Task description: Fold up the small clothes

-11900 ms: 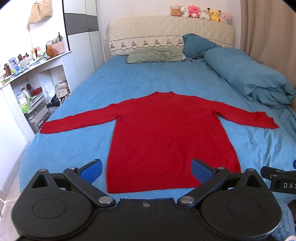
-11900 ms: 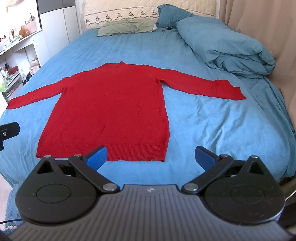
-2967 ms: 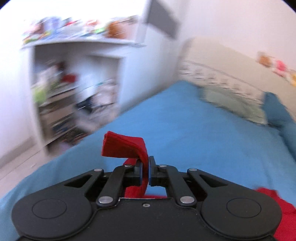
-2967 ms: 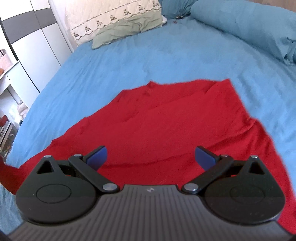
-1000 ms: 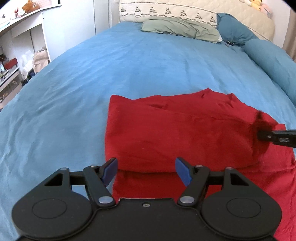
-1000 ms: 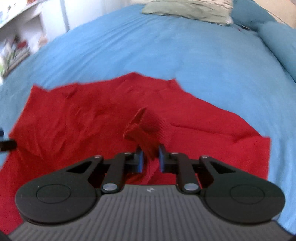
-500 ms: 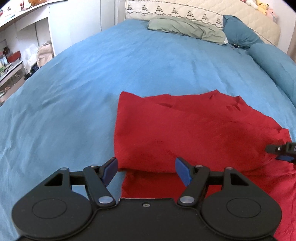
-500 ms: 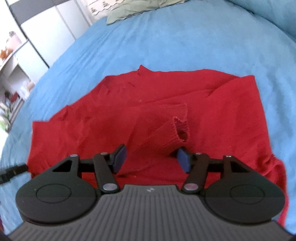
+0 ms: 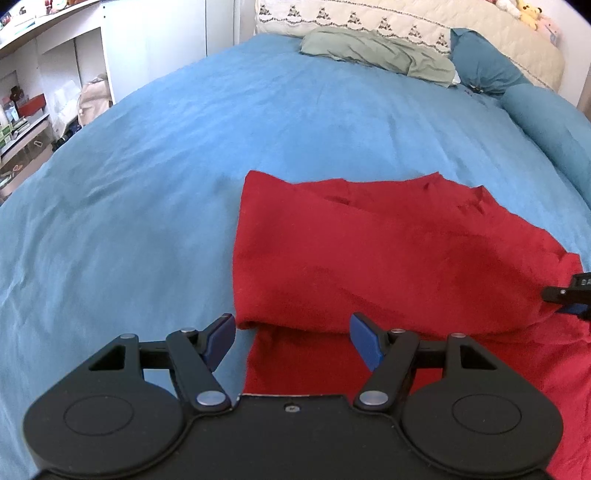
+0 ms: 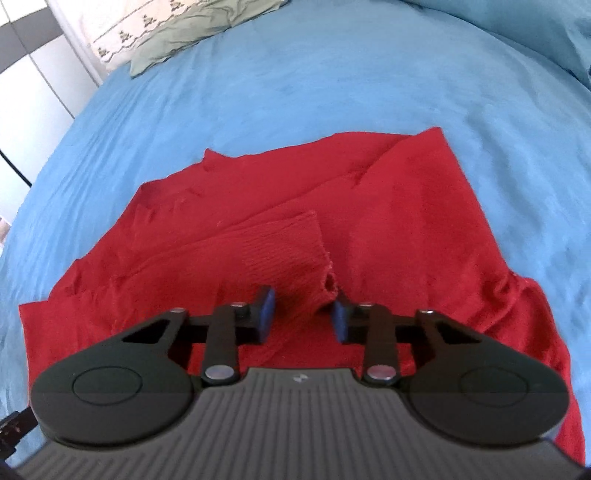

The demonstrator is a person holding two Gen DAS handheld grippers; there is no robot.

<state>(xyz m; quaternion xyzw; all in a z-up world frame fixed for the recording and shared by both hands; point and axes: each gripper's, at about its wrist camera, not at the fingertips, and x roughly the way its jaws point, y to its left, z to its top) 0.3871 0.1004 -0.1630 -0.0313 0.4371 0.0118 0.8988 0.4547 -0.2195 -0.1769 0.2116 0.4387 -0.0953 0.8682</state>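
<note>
You're in a home bedroom: a bed (image 9: 280, 122) spread with a blue sheet fills your view, with a green pillow (image 9: 376, 53) and a teal pillow (image 9: 480, 66) against a quilted cream headboard (image 9: 424, 26). Plush toys (image 9: 524, 9) sit along its top (only partly in frame), and white shelves (image 9: 44, 85) hold household clutter beside a wardrobe (image 9: 177, 44).

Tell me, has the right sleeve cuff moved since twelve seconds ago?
Yes. The cuff now lies folded inward on the sweater body, no longer stretched out over the bed sheet.
</note>
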